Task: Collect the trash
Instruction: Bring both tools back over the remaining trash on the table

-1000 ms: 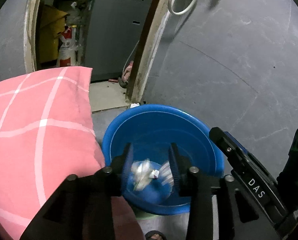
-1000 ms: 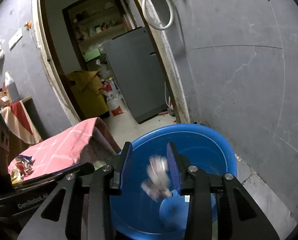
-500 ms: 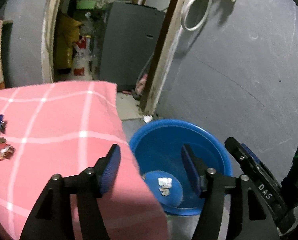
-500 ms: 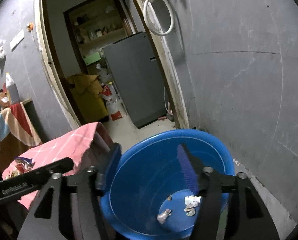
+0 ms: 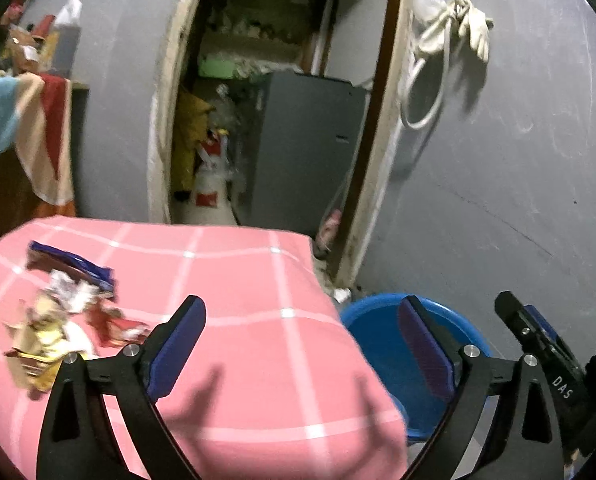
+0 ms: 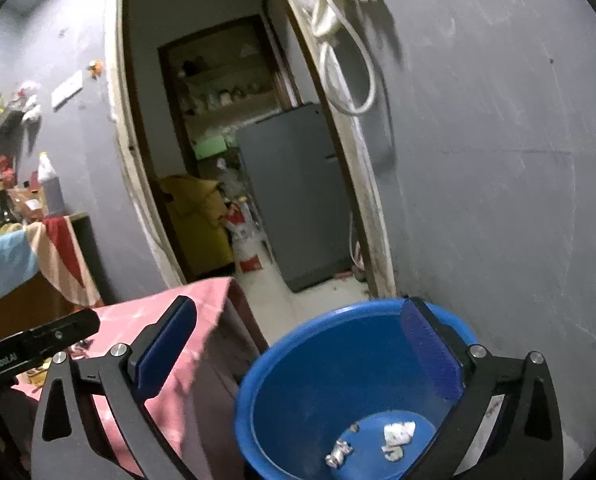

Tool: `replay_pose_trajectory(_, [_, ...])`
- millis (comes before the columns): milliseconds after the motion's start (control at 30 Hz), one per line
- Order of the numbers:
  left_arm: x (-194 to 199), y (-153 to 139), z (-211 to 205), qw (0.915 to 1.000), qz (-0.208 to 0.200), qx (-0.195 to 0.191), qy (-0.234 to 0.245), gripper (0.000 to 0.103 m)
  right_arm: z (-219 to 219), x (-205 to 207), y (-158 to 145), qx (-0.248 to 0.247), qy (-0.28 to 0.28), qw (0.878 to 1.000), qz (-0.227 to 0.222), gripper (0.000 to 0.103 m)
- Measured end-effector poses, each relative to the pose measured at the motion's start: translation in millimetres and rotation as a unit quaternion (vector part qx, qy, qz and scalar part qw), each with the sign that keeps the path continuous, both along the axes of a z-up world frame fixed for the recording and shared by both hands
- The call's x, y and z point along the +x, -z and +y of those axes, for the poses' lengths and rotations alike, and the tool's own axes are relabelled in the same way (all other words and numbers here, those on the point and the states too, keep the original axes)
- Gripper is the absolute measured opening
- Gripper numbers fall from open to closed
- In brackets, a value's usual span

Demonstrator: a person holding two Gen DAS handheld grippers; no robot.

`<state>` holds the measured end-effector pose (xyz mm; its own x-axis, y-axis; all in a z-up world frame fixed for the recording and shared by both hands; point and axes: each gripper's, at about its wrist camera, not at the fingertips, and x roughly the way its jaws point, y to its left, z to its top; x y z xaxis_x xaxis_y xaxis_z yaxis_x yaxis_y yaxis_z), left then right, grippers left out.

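Note:
A blue plastic basin (image 6: 282, 364) stands on the floor beside the table, with several crumpled wrappers (image 6: 395, 434) lying in its bottom. It also shows in the left wrist view (image 5: 373, 340). My right gripper (image 6: 298, 348) is open and empty above the basin. My left gripper (image 5: 301, 344) is open and empty above the right part of the pink checked tablecloth (image 5: 234, 280). A pile of wrappers (image 5: 64, 312) lies on the cloth to the left of the left gripper. The right gripper's body (image 5: 537, 344) shows at the right of the left wrist view.
A grey wall (image 6: 497, 200) rises behind the basin. A doorway (image 5: 282, 120) behind the table opens onto a grey fridge (image 6: 294, 192) and yellow bags. A white hose and glove (image 5: 441, 52) hang on the door frame. A cabinet with draped cloths (image 6: 30, 256) stands at left.
Both grippers opened and dropped their wrappers into the basin. The left gripper then swung left and up, from over the basin to over the pink cloth. The right gripper rose slightly.

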<state>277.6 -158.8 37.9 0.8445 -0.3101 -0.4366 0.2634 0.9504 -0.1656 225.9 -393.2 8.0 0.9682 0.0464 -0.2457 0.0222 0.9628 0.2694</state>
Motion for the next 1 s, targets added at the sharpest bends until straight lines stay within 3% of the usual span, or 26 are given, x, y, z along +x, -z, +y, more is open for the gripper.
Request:
replay_pose_trajectory(633, [-63.4,-29.2,82.9,0.9903,-0.104,0.038,-0.084,0.099,82.2,-19.3,-34.2,-0.045,-0.100,0.988,-0.106,0.103])
replay_pose_trajectory(1000, [-81.1,-30.0,125.5,0.9830,-0.127,0.045,-0.126,0.099,121.2,-24.5,-45.9,-0.060,-0.152,0.978,-0.131,0.103])
